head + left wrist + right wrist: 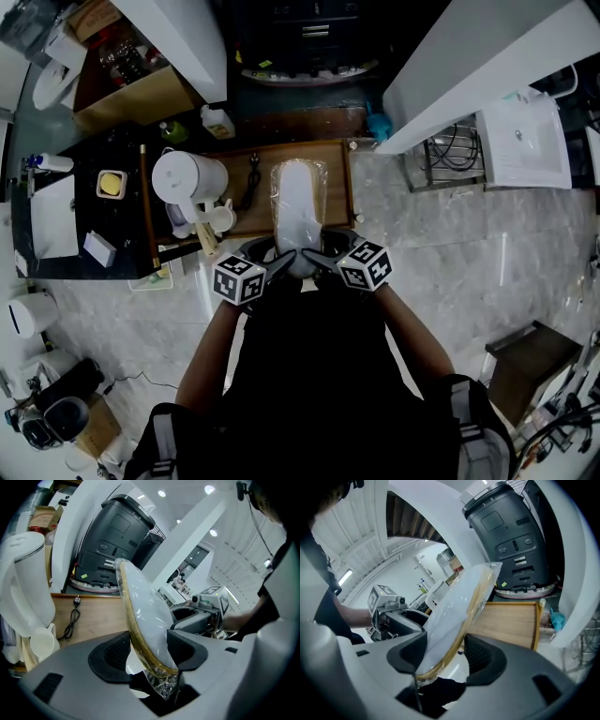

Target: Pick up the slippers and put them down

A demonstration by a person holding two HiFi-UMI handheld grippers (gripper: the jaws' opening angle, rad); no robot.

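A pair of white slippers point(298, 202) sealed in clear plastic lies lengthwise over a wooden tray point(336, 192). Its near end sits between both grippers, just in front of the person's body. My left gripper point(281, 266) comes in from the left and my right gripper point(317, 259) from the right. In the left gripper view the slippers point(145, 611) stand edge-on between the pads point(111, 654), tan sole rim on the left, touching both. In the right gripper view the slippers point(457, 604) fill the gap the same way, and the other gripper point(386, 606) shows behind them.
A white kettle point(187, 178), a white cup point(222, 218) and a black cable point(253, 178) lie at the tray's left. A dark machine point(112, 541) stands beyond the tray. White beams point(469, 66) cross overhead. A black side table point(84, 169) holds small items.
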